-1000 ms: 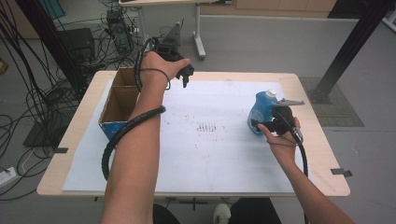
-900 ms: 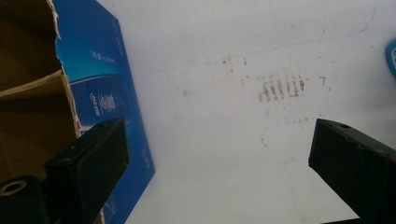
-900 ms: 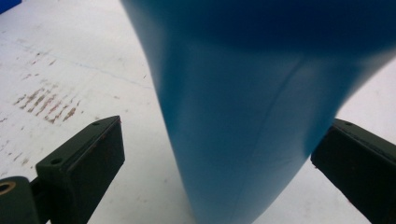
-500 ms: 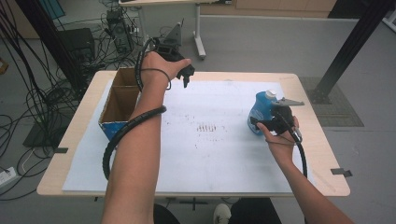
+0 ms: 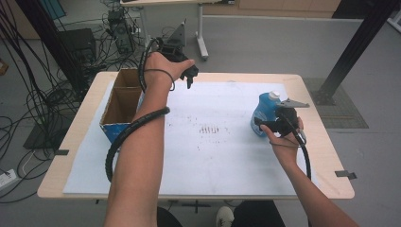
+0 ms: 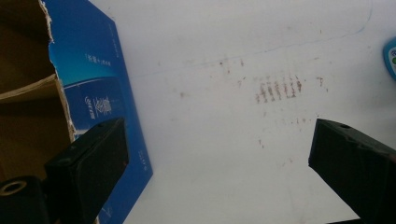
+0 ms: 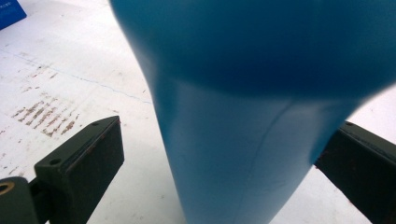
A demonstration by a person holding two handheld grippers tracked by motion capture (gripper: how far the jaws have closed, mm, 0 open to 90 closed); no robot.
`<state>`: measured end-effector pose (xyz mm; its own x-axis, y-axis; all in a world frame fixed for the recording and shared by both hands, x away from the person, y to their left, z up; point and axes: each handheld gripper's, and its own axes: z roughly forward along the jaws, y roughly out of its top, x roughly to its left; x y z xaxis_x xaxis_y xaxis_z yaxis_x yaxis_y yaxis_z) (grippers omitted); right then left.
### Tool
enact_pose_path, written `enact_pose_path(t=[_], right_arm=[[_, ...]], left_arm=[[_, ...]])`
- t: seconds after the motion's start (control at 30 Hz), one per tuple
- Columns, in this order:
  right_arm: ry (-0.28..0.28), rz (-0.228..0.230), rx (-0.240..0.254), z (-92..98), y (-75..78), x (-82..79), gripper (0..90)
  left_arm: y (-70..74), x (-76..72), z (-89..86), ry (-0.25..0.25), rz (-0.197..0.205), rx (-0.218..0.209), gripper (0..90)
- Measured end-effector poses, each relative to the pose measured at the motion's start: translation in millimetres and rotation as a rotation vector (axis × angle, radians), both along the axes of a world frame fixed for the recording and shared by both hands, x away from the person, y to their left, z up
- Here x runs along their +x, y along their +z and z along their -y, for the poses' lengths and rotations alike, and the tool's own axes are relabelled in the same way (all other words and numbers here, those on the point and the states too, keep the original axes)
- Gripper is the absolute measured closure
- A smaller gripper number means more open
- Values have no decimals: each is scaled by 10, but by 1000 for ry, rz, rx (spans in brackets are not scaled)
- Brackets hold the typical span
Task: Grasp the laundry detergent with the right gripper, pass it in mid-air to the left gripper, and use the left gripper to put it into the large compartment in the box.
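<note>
A blue plastic bottle point(image 5: 264, 109) with a pale cap stands on the white sheet point(image 5: 213, 161) at the right. My right gripper point(image 5: 263, 125) is open around it. In the right gripper view the bottle body point(image 7: 243, 140) stands between the jaws of my right gripper point(image 7: 224, 135), with a gap on the left side. My left gripper point(image 5: 190, 75) is held up over the table's far edge, beside the cardboard box point(image 5: 112, 131). In the left gripper view my left gripper point(image 6: 217, 140) is open with nothing between its jaws, and the box's blue wall point(image 6: 102, 84) is at the left.
The open-topped box stands at the table's point(image 5: 80, 142) left side. Brown smudge marks point(image 5: 211, 128) lie mid-sheet. Cables point(image 5: 47, 90) and equipment cover the floor to the left, and a black post point(image 5: 354, 42) rises at the far right.
</note>
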<state>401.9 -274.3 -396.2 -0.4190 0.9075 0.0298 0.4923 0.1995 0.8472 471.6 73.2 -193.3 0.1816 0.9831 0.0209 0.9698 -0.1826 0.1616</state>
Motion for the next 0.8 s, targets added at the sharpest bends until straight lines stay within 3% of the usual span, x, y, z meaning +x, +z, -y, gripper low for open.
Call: enact_pose_path(t=[0.8], right_arm=[[-3,21,-1,-12,10,-13,20]], left_arm=[[14,7,20,-2,5,-3,56]])
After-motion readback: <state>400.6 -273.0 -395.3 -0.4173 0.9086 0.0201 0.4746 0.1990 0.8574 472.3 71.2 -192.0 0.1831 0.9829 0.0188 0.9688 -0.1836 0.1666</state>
